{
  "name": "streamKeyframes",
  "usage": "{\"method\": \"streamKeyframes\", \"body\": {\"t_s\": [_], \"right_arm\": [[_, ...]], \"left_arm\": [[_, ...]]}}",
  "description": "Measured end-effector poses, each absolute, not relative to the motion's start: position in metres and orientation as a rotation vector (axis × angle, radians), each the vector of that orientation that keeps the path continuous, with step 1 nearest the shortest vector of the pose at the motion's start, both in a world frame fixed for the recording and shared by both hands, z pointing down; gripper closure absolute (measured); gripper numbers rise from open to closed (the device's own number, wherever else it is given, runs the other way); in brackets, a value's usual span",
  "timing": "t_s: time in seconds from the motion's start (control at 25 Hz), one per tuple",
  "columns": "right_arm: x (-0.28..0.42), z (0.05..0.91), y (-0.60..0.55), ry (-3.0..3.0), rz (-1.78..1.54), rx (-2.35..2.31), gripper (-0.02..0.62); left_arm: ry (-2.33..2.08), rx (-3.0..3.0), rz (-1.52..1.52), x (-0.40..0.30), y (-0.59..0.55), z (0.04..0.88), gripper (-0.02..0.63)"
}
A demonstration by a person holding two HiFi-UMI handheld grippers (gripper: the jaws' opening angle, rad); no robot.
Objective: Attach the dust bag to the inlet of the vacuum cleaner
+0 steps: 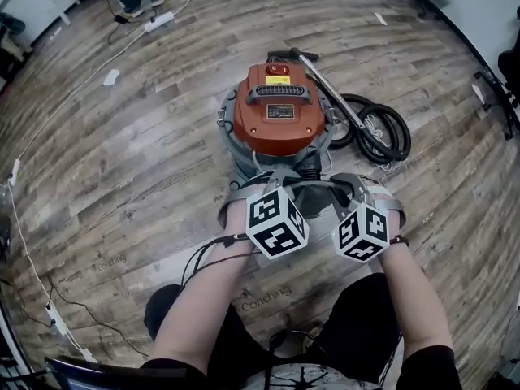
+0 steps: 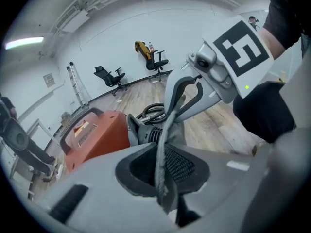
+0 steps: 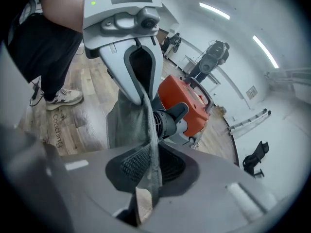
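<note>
Two grippers meet low in front of the vacuum cleaner (image 1: 280,112), and each is clenched on an edge of the grey dust bag (image 3: 124,123). In the left gripper view, the left gripper (image 2: 163,178) has a thin fold of that fabric running up between its closed jaws. The fold rises to the right gripper (image 2: 182,98), which faces it close by. In the right gripper view, the right gripper (image 3: 148,171) pinches the other edge the same way, with the left gripper (image 3: 141,67) just above. Between the two, the cloth hangs as a loose sheet. It sits just in front of the black ribbed inlet (image 3: 167,123) that sticks out of the machine's side, and I cannot tell whether it is seated on the inlet. From the head view, both marker cubes sit side by side over the person's forearms, pointing forward and down at the base of the grey drum (image 1: 236,140). Above the drum is the orange top with its dark carrying handle (image 1: 279,93). A black hose (image 1: 378,132) lies coiled on the wooden floor (image 1: 146,136) just right of the machine. Farther off, a white power strip (image 1: 158,21) lies near another person's feet (image 1: 134,6). Thin cables (image 1: 32,283) trail along the left edge. Office chairs (image 2: 109,75) and a stepladder (image 2: 75,81) stand against the far wall.
</note>
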State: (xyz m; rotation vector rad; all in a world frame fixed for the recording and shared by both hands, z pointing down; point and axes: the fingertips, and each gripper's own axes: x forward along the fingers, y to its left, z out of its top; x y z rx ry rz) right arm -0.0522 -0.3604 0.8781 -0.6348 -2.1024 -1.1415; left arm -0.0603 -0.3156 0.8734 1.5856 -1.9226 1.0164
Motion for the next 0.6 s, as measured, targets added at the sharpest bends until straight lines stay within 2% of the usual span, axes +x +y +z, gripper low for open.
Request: {"method": "streamKeyframes", "body": {"t_s": [0.24,0.6], "right_arm": [[-0.051,0.882,-0.366,-2.115,-1.072,-0.612,0.546],[-0.072,0.857,-0.341,-2.105,-1.32,-0.626,0.545]], "left_arm": [[-1.912,1.593,1.069,-0.064,-0.323,0.872,0.555],[-1.808,1.5,1.03,-0.067,-0.3,0.903,0.568]]}}
